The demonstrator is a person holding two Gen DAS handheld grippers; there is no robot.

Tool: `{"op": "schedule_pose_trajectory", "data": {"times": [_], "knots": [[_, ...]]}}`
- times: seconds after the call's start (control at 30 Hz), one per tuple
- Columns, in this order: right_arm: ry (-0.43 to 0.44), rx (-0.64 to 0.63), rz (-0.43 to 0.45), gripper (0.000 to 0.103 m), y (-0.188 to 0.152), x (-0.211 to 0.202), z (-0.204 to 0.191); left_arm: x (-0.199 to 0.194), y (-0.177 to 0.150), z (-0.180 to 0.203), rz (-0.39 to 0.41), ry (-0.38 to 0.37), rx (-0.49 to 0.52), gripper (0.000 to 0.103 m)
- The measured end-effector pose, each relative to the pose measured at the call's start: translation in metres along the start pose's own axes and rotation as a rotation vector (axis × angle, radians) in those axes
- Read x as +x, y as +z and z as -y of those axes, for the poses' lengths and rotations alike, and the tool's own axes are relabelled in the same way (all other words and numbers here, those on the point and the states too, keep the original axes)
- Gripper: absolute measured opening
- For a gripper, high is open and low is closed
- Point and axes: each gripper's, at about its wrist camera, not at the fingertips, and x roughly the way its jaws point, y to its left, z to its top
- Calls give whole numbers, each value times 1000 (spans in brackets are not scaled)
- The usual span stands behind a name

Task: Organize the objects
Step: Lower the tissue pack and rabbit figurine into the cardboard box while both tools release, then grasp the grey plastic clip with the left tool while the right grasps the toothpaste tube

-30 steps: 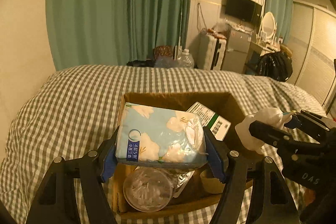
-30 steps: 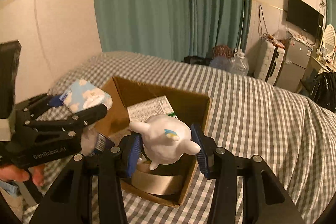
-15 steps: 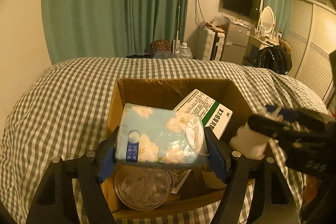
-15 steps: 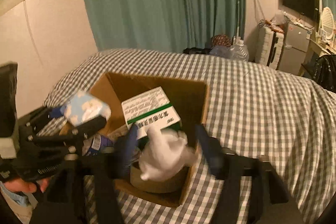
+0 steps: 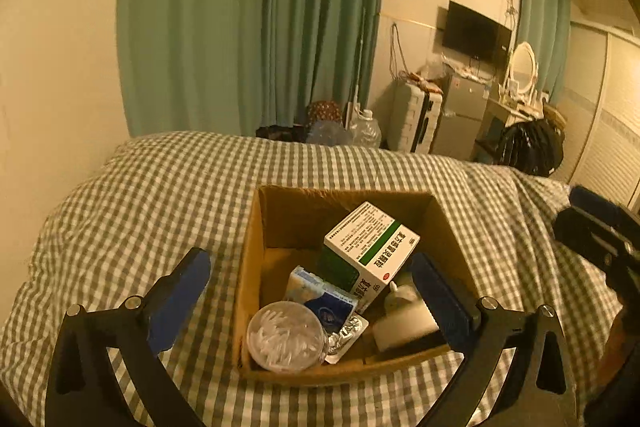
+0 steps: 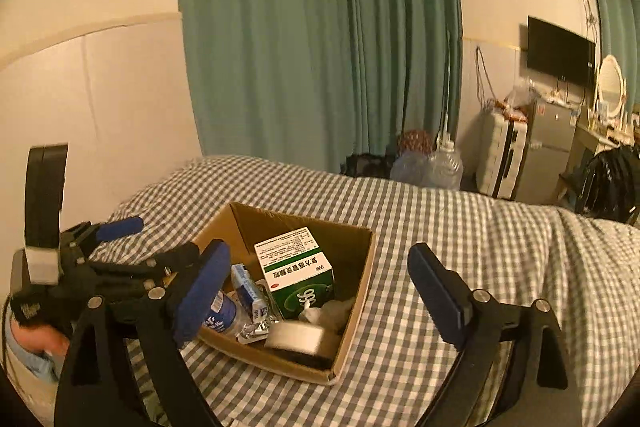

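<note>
Now both tools, left (image 5: 312, 291) and right (image 6: 320, 283), gape above the box rim (image 5: 248, 267).

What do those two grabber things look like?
Each hand-held gripper is a black frame with silver screws and two long fingers that have blue pads. The left hand-held gripper and the right hand-held gripper match. Seen from the right one, the left carries a black block with a grey band.
</note>
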Motion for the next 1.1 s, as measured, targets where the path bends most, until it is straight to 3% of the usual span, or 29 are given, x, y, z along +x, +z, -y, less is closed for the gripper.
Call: {"op": "schedule_pose_trajectory", "data": {"times": [0.2,0.37,0.53,0.77,0.93,1.1], "knots": [[-30,-44,-5,92,-10,-27,1,-45,-3,-8,88,53,-45,103],[-58,-67,-33,92,-26,-32,3,-59,-33,-23,83,104,-65,103],[-50,-63,-112,92,-64,-23,4,-40,-74,-36,-31,214,-75,103],[-4,-106,-269,92,-118,13,-13,-24,-110,-19,-119,205,-10,103],[21,-150,-292,92,-127,20,-24,-16,-134,-3,-181,184,32,103],[9,-152,-331,92,-136,28,-25,1,-159,-4,-292,164,7,103]]}}
